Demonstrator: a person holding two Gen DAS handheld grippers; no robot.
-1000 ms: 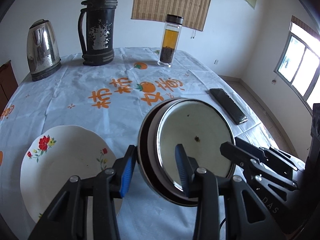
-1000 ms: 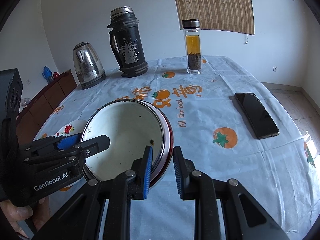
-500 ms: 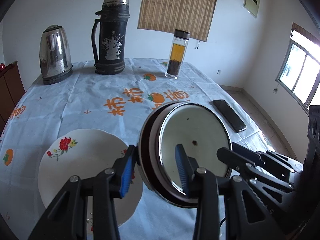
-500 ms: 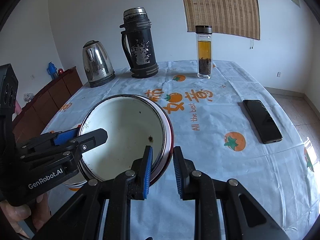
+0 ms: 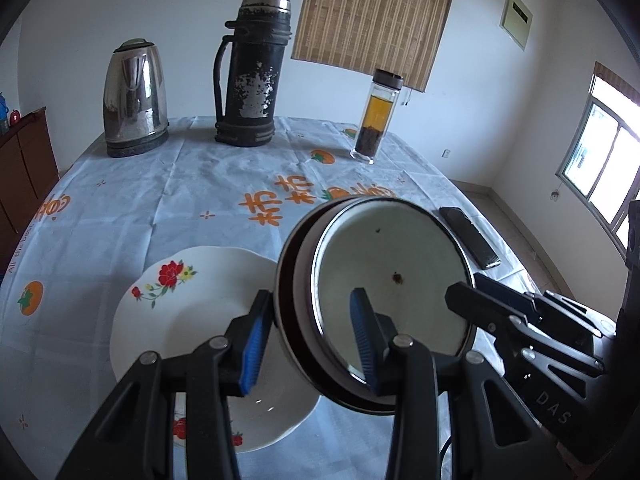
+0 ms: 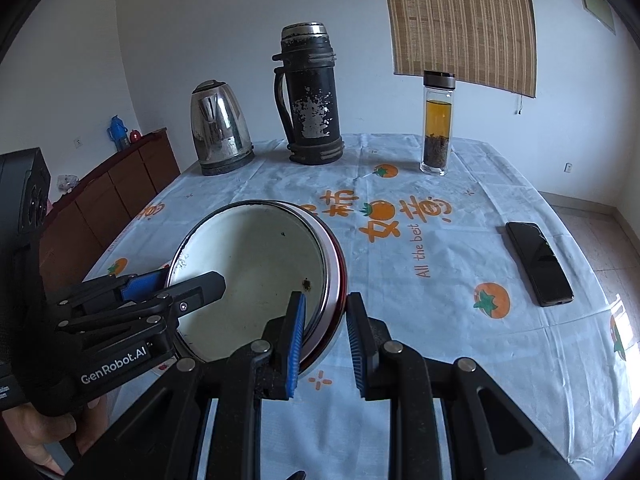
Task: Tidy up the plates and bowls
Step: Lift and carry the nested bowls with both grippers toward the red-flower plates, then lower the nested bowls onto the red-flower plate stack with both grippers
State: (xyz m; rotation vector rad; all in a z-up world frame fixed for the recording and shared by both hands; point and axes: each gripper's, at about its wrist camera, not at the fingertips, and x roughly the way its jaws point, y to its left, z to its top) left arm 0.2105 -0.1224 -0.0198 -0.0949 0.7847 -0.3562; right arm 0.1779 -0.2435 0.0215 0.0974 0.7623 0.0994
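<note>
Two nested enamel bowls (image 5: 384,280), white inside with a dark red outside, hang tilted in the air above the table. My left gripper (image 5: 308,340) is shut on their left rim. My right gripper (image 6: 324,336) is shut on their right rim; the bowls show in the right wrist view (image 6: 256,272). A white plate with red flowers (image 5: 192,312) lies on the tablecloth below and left of the bowls, partly hidden by my left gripper.
A steel kettle (image 5: 134,96), a black thermos (image 5: 250,72) and a glass tea bottle (image 5: 376,116) stand at the table's far side. A black phone (image 6: 538,262) lies at the right. A wooden cabinet (image 6: 120,188) stands left of the table.
Both grippers have risen with the bowls and drawn back from the far side. More of the flowered plate now shows beneath the bowls.
</note>
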